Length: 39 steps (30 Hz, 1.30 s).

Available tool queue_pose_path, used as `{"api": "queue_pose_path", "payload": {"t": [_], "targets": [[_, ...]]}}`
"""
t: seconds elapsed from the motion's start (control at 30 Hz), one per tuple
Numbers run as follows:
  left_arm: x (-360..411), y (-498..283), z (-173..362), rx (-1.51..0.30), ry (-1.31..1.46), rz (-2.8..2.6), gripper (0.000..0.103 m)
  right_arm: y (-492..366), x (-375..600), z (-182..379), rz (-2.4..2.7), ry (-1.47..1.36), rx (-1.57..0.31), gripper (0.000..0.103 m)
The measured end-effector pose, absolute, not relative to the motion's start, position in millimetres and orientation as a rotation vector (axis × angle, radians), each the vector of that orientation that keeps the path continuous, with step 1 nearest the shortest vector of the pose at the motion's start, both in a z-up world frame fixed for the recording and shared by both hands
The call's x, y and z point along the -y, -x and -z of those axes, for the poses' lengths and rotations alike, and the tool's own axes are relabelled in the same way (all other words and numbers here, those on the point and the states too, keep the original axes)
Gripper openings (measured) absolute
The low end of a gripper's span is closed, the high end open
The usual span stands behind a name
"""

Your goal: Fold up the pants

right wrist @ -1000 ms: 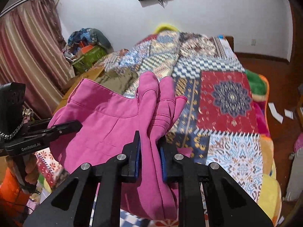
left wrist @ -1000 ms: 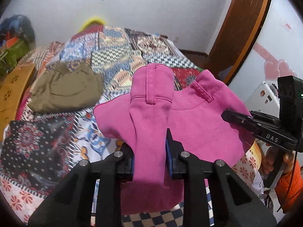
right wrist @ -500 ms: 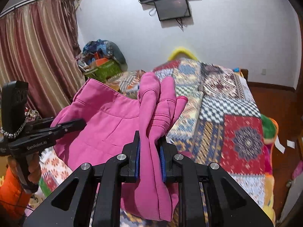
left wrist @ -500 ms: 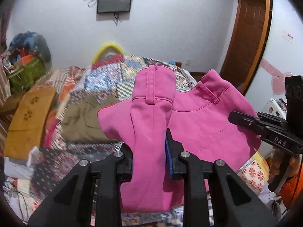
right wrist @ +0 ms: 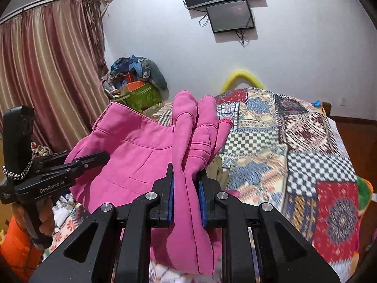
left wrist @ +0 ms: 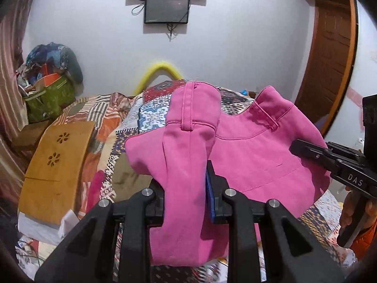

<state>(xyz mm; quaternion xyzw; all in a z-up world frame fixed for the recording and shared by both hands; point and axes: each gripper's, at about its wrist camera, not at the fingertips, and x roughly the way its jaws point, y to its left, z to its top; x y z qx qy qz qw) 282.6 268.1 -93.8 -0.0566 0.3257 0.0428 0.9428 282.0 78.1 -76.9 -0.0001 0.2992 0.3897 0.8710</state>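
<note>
Pink pants [left wrist: 254, 151] hang in the air above the bed, held by the waistband at both ends. My left gripper [left wrist: 186, 188] is shut on a bunched fold of the pink pants, with a belt loop standing up over its fingers. My right gripper [right wrist: 186, 186] is shut on the other bunched end of the pink pants [right wrist: 132, 155]. Each gripper shows in the other's view: the right one [left wrist: 304, 151] at the right edge, the left one [right wrist: 94, 159] at the left, a hand under each. The pant legs drop out of sight below.
A patchwork quilt [right wrist: 294, 155] covers the bed. Folded olive-brown pants [left wrist: 127, 179] lie on it beneath the pink ones. A wooden board [left wrist: 54, 165] stands at the bed's left side, a green bag [left wrist: 49, 99] with a clothes pile behind it. Curtains [right wrist: 47, 75], wall screens [left wrist: 167, 9], a door [left wrist: 329, 54].
Both grippers have lifted and drawn back with the pink pants. The view has tilted up, so the wall and screens show and less of the bed. Both grips are unchanged.
</note>
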Motion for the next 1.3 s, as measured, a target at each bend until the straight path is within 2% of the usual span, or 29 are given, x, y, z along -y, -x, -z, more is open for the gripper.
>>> {"api": "queue_pose_path", "payload": {"t": [0.4,0.7,0.77,0.87,1.0,1.1,1.17,1.23,1.3], "targets": [[-355.7,-367.4,157.4,-0.723,0.201,-0.093,0.024,-335.9,-154.3,124.8,-0.783,0.059,-0.689,0.015],[-389.6,-418.2,250.6,-0.872,0.242,-0.155,0.026,-370.8,-191.4,192.1,-0.743,0.085,-0.861,0.015],[-390.6,-420.6,265.1,-0.887,0.224,-0.171,0.031,-377.3,-194.6,209.5,-0.726,0.080,-0.928,0.015],[-398.7,-419.1,274.8,-0.883,0.241,-0.188,0.048,-380.8,-194.8,224.9,-0.704,0.093,-0.977,0.015],[-414.7,-417.3,284.4,-0.905,0.306,-0.198,0.065,-377.2,-192.9,227.9,-0.697,0.135,-0.994,0.022],[-416.0,-411.6,280.5,-0.911,0.308,-0.211,0.067,-373.8,-188.1,221.1,-0.699,0.170,-0.994,0.031],[-416.1,-406.6,272.8,-0.910,0.290,-0.236,0.068,-369.0,-184.3,212.0,-0.680,0.214,-0.974,0.040],[-415.2,-401.2,263.1,-0.907,0.282,-0.253,0.068,-365.0,-179.5,203.7,-0.662,0.237,-0.945,0.045],[-412.5,-395.1,251.8,-0.899,0.248,-0.278,0.068,-359.3,-170.2,189.9,-0.661,0.236,-0.915,0.046]]}}
